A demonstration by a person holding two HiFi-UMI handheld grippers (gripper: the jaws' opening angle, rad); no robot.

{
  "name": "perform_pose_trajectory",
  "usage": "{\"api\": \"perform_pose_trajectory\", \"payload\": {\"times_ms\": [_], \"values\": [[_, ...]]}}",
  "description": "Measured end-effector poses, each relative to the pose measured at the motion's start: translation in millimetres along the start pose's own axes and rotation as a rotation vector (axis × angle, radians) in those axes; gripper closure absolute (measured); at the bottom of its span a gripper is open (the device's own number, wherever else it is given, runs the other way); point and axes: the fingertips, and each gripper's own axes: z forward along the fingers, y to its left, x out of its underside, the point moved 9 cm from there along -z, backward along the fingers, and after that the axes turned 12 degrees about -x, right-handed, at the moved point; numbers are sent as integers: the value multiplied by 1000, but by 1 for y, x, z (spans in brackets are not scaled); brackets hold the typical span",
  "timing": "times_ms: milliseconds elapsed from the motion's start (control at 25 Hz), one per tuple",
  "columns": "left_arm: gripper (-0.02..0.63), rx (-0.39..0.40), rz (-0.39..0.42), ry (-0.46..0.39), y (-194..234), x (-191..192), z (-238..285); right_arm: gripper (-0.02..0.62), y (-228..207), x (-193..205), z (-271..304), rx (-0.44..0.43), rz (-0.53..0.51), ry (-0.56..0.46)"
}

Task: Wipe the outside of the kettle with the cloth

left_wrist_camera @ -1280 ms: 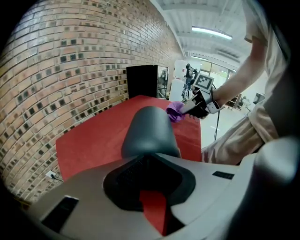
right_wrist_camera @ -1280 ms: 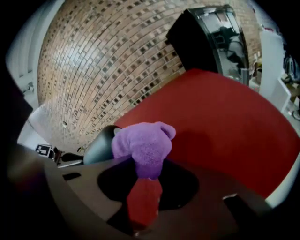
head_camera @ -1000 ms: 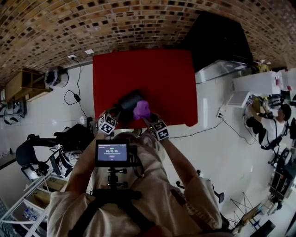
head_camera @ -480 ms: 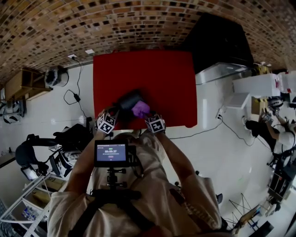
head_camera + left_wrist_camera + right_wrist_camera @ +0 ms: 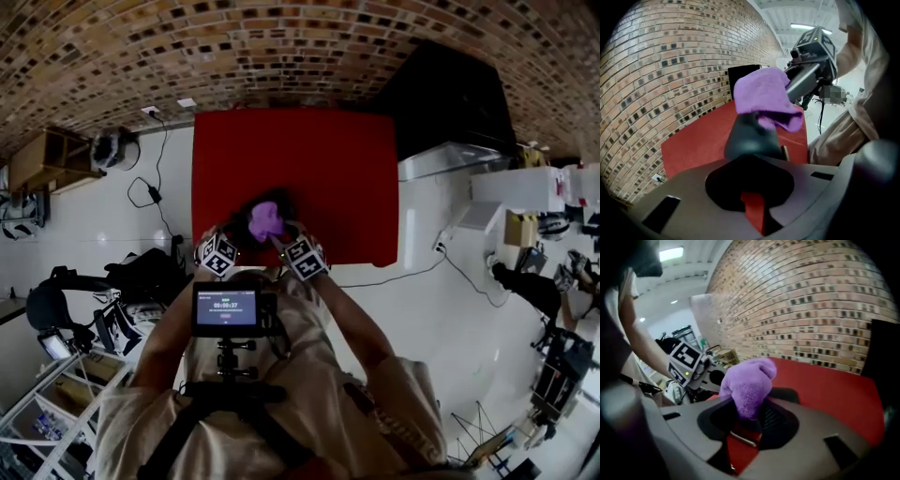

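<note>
On the red table [image 5: 328, 159] stands a dark kettle [image 5: 284, 202], mostly hidden under a purple cloth [image 5: 265, 220]. My left gripper [image 5: 236, 234] is at the kettle's left side. In the left gripper view its jaws [image 5: 750, 159] are shut on a dark grey upright part of the kettle [image 5: 750, 136]. The cloth [image 5: 766, 96] is draped over that part's top. My right gripper [image 5: 279, 240] comes in from the right, shut on the bunched cloth [image 5: 747, 383] and pressing it onto the kettle. The right gripper [image 5: 746, 416] also looks at the left gripper's marker cube [image 5: 686, 362].
The kettle stands near the table's front edge, close to the person's body. Behind the table is a brick wall [image 5: 281, 56], with a black panel [image 5: 441, 89] at the far right. Cables [image 5: 150, 197] and gear lie on the white floor.
The right gripper has carried the purple cloth leftward, from the kettle's right side onto its top. The left gripper has stayed at the kettle.
</note>
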Motion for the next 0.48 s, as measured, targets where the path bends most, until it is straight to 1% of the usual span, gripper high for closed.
{"api": "perform_pose_trajectory", "payload": {"times_ms": [40, 120, 160, 240, 360, 480], "values": [[603, 0, -3, -5, 0, 0, -1, 454, 13, -2, 19, -44, -38, 49], [603, -2, -5, -13, -2, 1, -2, 454, 25, 6, 52, -82, -83, 149], [603, -3, -5, -15, -3, 2, -3, 454, 24, 12, 62, -80, -93, 184], [603, -6, -8, -19, -5, 4, -3, 454, 12, 20, 62, -62, -87, 216], [603, -1, -4, -14, -7, 5, 0, 456, -22, 27, 29, 1, -11, 212], [603, 8, -4, -15, -9, 3, 0, 454, -65, 51, -3, 58, 139, 174]]}}
